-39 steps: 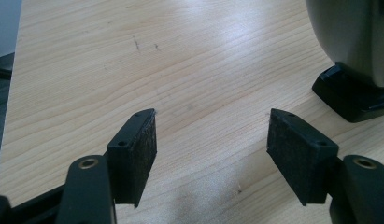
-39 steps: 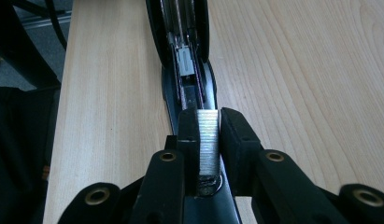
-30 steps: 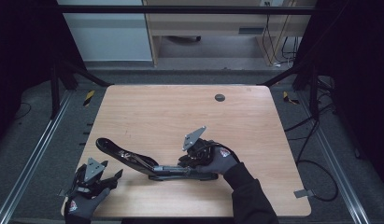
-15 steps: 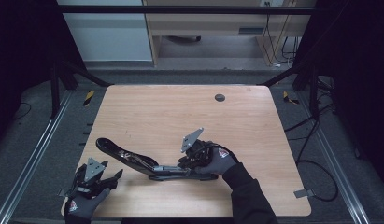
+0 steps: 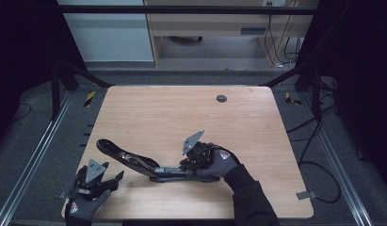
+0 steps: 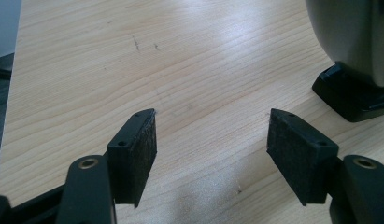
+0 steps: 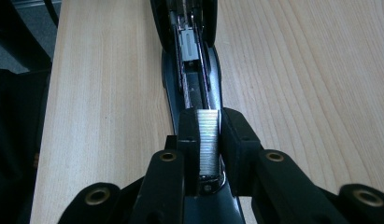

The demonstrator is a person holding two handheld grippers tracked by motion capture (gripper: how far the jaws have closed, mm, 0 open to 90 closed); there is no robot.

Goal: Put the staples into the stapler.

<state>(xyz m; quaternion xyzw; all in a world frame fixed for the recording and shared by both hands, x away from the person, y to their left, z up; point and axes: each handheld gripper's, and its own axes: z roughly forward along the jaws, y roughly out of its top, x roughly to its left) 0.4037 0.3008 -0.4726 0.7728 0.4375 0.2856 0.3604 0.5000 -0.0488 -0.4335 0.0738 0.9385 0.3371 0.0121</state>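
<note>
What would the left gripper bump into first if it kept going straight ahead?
Probably nothing soon: the open left gripper points over bare table. The stapler sits off to the side of its line, though depth is hard to judge.

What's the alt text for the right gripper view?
The right gripper pinches a strip of staples between its fingers, directly over the open stapler's loading channel. Pale wooden table lies on both sides.

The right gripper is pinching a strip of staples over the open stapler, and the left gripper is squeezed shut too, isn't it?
Not quite. The left gripper is open: the left gripper view shows its jaws wide apart with bare table between them. The rest is right: the right gripper pinches the strip of staples over the open stapler.
</note>
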